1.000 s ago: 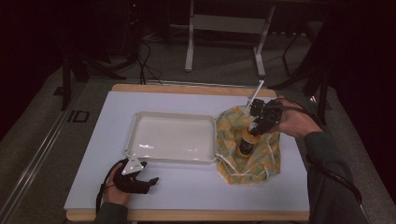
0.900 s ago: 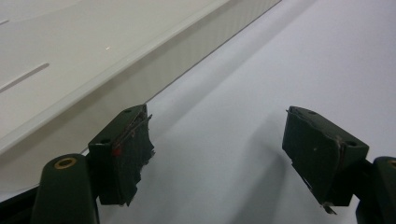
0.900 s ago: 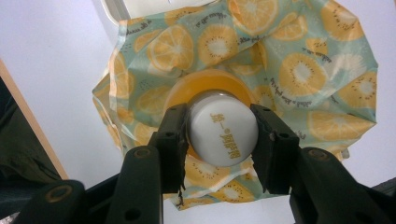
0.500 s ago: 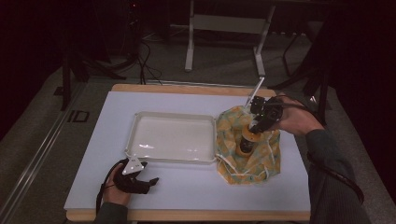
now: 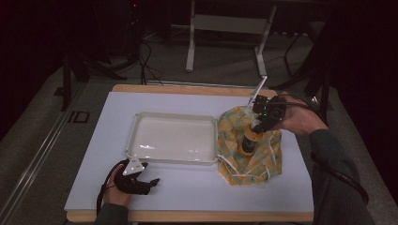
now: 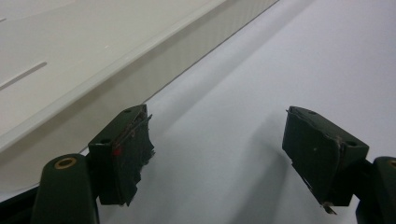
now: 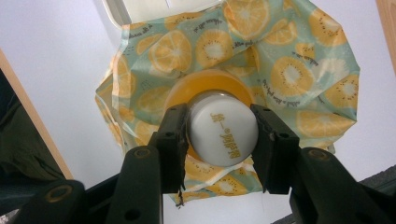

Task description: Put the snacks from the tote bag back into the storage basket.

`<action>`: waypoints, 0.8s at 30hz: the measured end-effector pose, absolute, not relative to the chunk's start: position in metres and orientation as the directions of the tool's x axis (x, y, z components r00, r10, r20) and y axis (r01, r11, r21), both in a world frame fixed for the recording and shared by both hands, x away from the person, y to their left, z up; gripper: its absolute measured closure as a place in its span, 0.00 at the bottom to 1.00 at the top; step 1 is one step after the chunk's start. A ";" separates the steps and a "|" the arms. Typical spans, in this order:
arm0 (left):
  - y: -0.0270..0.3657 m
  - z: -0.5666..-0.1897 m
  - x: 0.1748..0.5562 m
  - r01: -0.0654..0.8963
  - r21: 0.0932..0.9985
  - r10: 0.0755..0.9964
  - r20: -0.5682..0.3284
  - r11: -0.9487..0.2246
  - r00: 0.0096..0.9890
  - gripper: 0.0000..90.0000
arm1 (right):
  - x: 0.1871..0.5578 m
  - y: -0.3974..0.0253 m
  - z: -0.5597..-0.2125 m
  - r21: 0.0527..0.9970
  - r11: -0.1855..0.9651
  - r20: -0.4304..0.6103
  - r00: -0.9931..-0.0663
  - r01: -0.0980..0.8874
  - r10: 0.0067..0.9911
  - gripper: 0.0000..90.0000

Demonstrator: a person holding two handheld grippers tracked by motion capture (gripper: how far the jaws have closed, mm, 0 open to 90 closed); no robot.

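Observation:
A bottle [image 5: 248, 140] with a white cap [image 7: 223, 133] and orange body stands upright on a teal bag printed with orange slices [image 5: 249, 143], [image 7: 261, 60] at the table's right. My right gripper [image 5: 257, 127], [image 7: 218, 140] is shut on the bottle's cap from above. A shallow white tray [image 5: 141, 123] lies empty at the table's middle. My left gripper [image 5: 151, 182], [image 6: 219, 154] rests on the table just in front of the tray's near left corner, open with nothing between its fingers. The tray's wall [image 6: 140, 56] runs along that view's upper left.
The table top [image 5: 187, 187] is a pale sheet with a wooden border [image 5: 187, 216]. A white stick-like piece [image 5: 257, 93] pokes up behind the bag. Beyond the table's far edge are a metal stand [image 5: 225, 28] and cables [image 5: 145, 61] on the floor.

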State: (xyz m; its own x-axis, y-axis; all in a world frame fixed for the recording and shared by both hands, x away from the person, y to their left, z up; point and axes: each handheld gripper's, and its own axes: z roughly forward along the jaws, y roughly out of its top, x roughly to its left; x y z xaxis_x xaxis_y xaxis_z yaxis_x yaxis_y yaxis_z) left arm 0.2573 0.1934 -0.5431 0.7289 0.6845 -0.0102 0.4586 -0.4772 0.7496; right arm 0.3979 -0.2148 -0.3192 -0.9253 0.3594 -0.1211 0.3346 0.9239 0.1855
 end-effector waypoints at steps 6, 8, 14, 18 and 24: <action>0.193 -0.543 0.257 0.458 0.748 0.684 -0.009 -0.480 0.730 0.26 | 0.397 -0.216 -0.314 0.202 0.920 -0.122 -0.923 0.337 0.365 0.65; 0.193 -0.543 0.257 0.458 0.748 0.684 -0.009 -0.479 0.730 0.26 | 0.397 -0.216 -0.312 0.208 0.919 -0.125 -0.923 0.335 0.365 0.65; 0.193 -0.543 0.257 0.458 0.749 0.684 -0.010 -0.478 0.730 0.26 | 0.396 -0.215 -0.307 0.212 0.918 -0.134 -0.921 0.335 0.367 0.65; 0.193 -0.543 0.257 0.459 0.749 0.684 -0.011 -0.478 0.730 0.26 | 0.395 -0.215 -0.305 0.213 0.918 -0.140 -0.919 0.334 0.367 0.65; 0.193 -0.543 0.257 0.459 0.748 0.685 -0.010 -0.479 0.729 0.26 | 0.395 -0.215 -0.304 0.198 0.920 -0.149 -0.917 0.338 0.369 0.65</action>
